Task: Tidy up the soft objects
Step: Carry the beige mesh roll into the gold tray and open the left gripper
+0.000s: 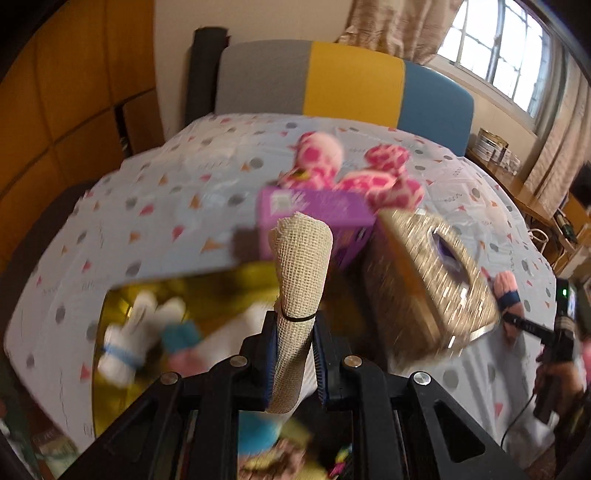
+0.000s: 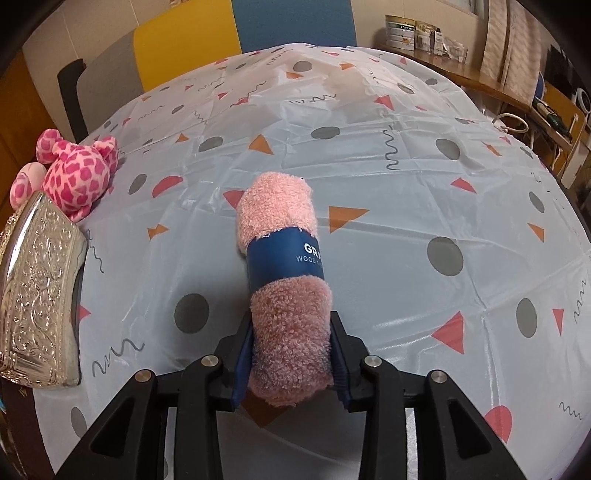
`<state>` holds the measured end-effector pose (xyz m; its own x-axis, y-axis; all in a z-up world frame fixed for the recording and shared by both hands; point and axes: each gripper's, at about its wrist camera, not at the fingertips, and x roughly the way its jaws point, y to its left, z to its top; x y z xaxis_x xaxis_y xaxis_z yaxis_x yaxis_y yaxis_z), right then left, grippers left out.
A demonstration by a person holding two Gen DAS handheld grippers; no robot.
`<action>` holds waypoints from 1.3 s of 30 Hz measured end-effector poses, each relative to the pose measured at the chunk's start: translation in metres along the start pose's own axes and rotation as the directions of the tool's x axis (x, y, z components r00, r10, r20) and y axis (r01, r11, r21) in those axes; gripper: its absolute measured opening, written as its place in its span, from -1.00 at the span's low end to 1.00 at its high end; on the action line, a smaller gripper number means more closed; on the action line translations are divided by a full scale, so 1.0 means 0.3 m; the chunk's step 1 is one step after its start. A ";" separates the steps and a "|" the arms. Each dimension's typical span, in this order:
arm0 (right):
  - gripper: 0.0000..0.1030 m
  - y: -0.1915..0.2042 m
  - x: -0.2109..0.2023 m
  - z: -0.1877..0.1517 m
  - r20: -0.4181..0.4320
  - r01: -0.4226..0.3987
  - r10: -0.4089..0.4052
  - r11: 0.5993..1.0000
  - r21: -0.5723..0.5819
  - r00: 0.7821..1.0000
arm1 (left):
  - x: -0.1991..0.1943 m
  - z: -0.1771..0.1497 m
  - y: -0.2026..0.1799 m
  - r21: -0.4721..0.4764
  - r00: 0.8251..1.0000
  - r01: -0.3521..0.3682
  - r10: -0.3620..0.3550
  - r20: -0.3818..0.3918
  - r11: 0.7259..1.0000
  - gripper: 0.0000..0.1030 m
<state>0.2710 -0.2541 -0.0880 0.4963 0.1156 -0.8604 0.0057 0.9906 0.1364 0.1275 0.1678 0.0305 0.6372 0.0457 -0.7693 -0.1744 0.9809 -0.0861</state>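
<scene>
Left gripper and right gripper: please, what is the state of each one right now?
Left gripper: closed on the rolled beige mesh cloth.
Right gripper: jaws opening, with the rolled pink towel between them.

On the dark blue paper band (image 2: 286, 256) around the pink rolled towel (image 2: 284, 288), just ahead of my right tool, I can read white letters "GRA" and below them smaller "WOOD F"; the rest turns out of sight. Far ahead and to the right, a tin (image 2: 400, 31) on the shelf has a word beginning "Prote". The purple box (image 1: 314, 214) ahead of my left tool carries print, but it is too blurred for me to read.
</scene>
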 end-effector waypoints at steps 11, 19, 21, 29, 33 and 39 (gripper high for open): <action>-0.29 0.022 0.001 -0.012 0.026 0.040 -0.039 0.998 -0.058 0.999 | -0.151 -0.292 0.141 -0.125 0.999 0.040 -0.038 0.019 0.991 -0.65; -0.29 0.033 -0.002 -0.020 0.039 0.061 -0.058 0.995 -0.077 0.998 | -0.224 -0.237 0.189 -0.233 0.982 0.186 -0.172 0.078 0.954 -0.65; -0.29 0.030 -0.002 -0.018 0.038 0.059 -0.056 0.995 -0.076 0.998 | -0.239 -0.228 0.188 -0.258 0.967 0.255 -0.243 0.079 0.932 -0.65; -0.29 0.030 -0.004 -0.017 0.031 0.055 -0.053 0.996 -0.070 0.998 | -0.098 -0.328 0.111 -0.249 0.961 0.231 -0.261 -0.093 0.941 -0.65; -0.29 0.032 -0.002 -0.014 0.029 0.061 -0.059 0.995 -0.076 0.998 | -0.006 -0.348 0.134 -0.235 0.977 0.129 -0.164 -0.136 0.963 -0.66; -0.29 0.034 0.001 -0.013 0.028 0.066 -0.064 0.995 -0.080 0.998 | 0.072 -0.342 0.171 -0.250 0.982 0.059 -0.102 -0.161 0.967 -0.56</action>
<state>0.2678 -0.2437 -0.0887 0.5192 0.0501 -0.8532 -0.0309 0.9987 0.0399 0.0554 0.1997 -0.0556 0.5225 -0.0852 -0.8483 -0.3182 0.9036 -0.2867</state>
